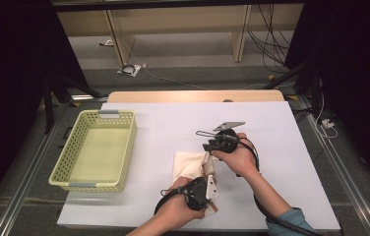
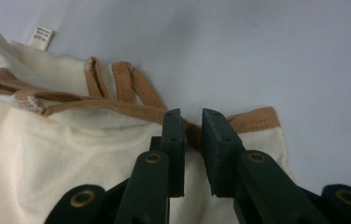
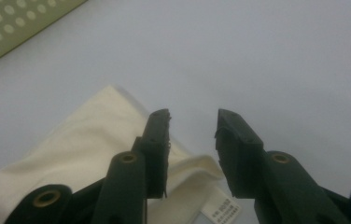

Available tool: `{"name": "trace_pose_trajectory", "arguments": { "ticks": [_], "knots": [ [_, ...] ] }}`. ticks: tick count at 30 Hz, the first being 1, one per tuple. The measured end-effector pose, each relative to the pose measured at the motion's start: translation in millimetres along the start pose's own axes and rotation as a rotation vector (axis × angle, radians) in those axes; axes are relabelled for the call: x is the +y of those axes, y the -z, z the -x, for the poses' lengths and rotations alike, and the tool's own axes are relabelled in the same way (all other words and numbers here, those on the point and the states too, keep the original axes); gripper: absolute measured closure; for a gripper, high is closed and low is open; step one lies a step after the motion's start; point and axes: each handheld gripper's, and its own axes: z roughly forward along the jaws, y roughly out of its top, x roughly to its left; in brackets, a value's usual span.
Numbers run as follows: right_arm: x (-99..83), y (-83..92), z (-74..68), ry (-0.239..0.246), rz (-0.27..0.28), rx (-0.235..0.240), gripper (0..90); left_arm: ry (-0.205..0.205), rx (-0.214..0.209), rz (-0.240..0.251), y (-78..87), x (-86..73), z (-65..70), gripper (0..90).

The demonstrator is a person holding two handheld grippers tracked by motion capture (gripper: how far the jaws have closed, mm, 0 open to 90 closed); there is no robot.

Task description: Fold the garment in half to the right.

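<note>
A cream cloth [image 1: 185, 164] with brown trim lies on the white table, just in front of the person's hands. In the left gripper view the cloth [image 2: 47, 154] shows its brown hem and loose straps [image 2: 127, 86], plus a small white label [image 2: 43, 37]. My left gripper [image 2: 192, 116] is shut on the brown hem, which runs between its narrow jaws. In the high view this left gripper [image 1: 206, 173] lifts the cloth's right edge. My right gripper [image 3: 192, 119] stands open above the table with nothing between its jaws; a cloth corner [image 3: 89, 140] lies beside its left jaw. The right gripper [image 1: 207, 146] hovers just beyond the cloth.
A pale green perforated basket [image 1: 62, 164] with nothing in it stands at the table's left, and its wall [image 3: 5, 23] appears in the right gripper view. Bare white table [image 1: 271, 147] extends to the right and far side. Cables trail from both grippers toward the front edge.
</note>
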Motion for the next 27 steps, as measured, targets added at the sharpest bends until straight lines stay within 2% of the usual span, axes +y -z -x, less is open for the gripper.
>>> {"name": "trace_pose_trajectory", "arguments": {
  "ticks": [3, 7, 10, 12, 14, 17, 18, 21, 23, 25, 27],
  "knots": [
    [1.3, -6.8, -4.5, 0.0, -0.026, 0.0, 64.2, 0.004, -0.007, -0.002, 0.9, -0.6, 0.2, 78.7],
    [-2.4, -10.9, -6.4, 0.03, -0.08, -0.021, 64.8, 0.006, -0.021, -0.001, 2.2, -0.9, 0.6, 78.4],
    [-7.0, -9.0, -3.8, 0.038, -0.125, -0.038, 65.5, 0.007, -0.03, -0.001, 2.4, -0.8, 1.1, 78.2],
    [-10.5, -7.9, 0.7, 0.047, -0.136, -0.053, 65.2, 0.013, -0.041, -0.001, 2.0, -1.0, 2.0, 78.0],
    [-14.1, -7.1, 4.3, 0.034, -0.158, -0.05, 64.3, 0.014, -0.049, -0.002, 2.0, -1.2, 2.6, 77.7],
    [-17.3, -6.6, 8.0, 0.033, -0.161, -0.057, 63.5, 0.021, -0.061, 0.001, 3.8, -1.8, 2.9, 77.1],
    [-17.6, -6.1, 8.6, 0.018, -0.16, -0.056, 63.3, 0.023, -0.065, 0.003, 5.0, -2.3, 2.9, 76.9],
    [-16.9, -5.8, 10.0, 0.021, -0.16, -0.045, 62.6, 0.028, -0.072, 0.007, 8.9, -3.1, 2.8, 75.7],
    [-17.5, -7.7, 9.7, 0.006, -0.159, -0.034, 62.7, 0.043, -0.072, 0.022, 15.5, -5.2, 2.8, 75.1],
    [-19.1, -10.3, 10.3, -0.004, -0.167, -0.027, 65.9, 0.049, -0.077, 0.026, 19.8, -7.4, 2.8, 74.2],
    [-21.4, -12.1, 11.4, -0.011, -0.175, -0.02, 75.3, 0.053, -0.083, 0.029, 22.9, -10.0, 3.7, 73.7]
  ]
}}
